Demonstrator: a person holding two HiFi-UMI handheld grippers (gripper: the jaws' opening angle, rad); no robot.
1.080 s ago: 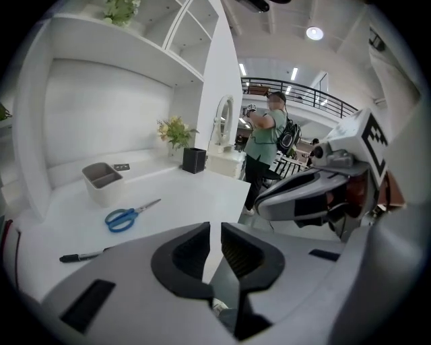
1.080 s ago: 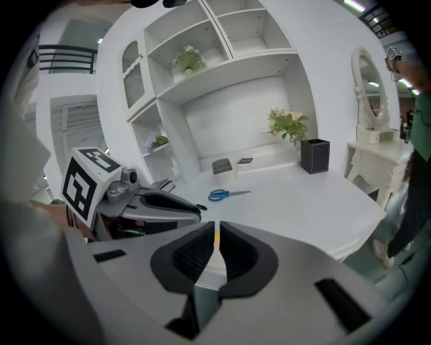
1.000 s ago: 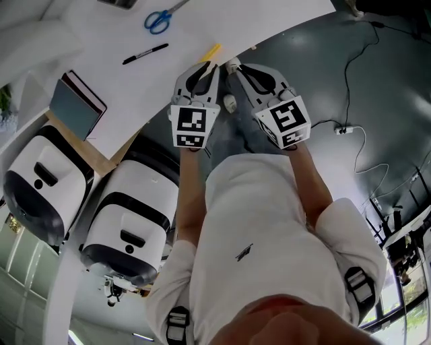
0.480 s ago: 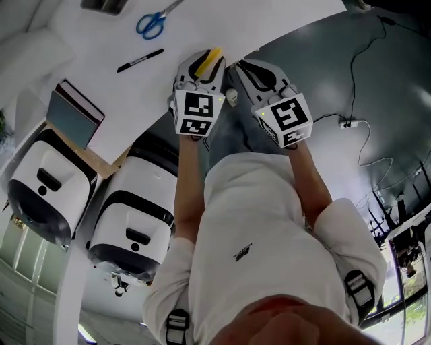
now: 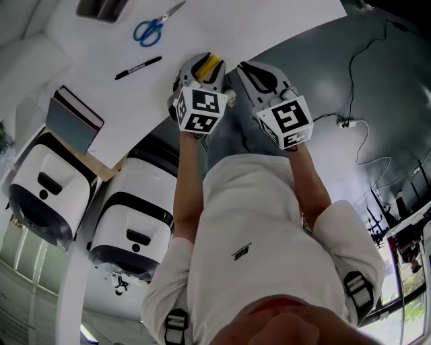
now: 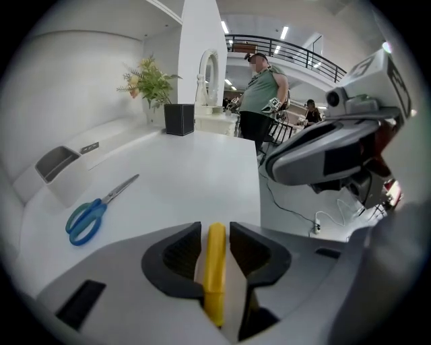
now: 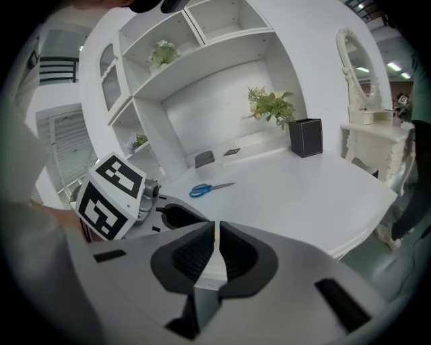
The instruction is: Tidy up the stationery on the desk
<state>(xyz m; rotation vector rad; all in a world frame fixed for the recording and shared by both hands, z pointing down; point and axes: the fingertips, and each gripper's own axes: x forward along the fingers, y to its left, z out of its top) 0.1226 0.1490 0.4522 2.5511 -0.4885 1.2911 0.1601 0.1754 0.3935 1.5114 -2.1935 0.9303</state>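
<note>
left claw [image 5: 202, 65], seen from the head view, is out over the near edge of the white desk [image 5: 269, 23] with a yellow pen [image 5: 211, 65] pinched in it. right claw [image 5: 252, 71] is just beside it, past the desk edge and over the dark floor. further in on the desk i see a black marker [image 5: 138, 67], and beyond that blue-handled scissors [image 5: 149, 28]. a grey tray [image 5: 101, 7] sits at the far edge. a dark notebook [image 5: 74, 120] is near the desk's left end, well apart from both claws.

from the left gripper view, the jaws are closed down to the width of the yellow pen, and both dark pads press on its sides. the pen runs lengthwise between them, its tip pointing out over the desk. it is off the surface, carried in the claw. the scissors lie out to the left on the desk. a black pot [image 6: 179, 118] with a plant stands far back, beside an oval mirror [image 6: 210, 74]. the right claw's body fills the upper right.

from the right gripper view, the jaws are drawn together to a hairline slit, and i see nothing between them. the left claw's marker cube [image 7: 108, 195] is close on the left. white shelves [image 7: 195, 47] rise behind the desk.
</note>
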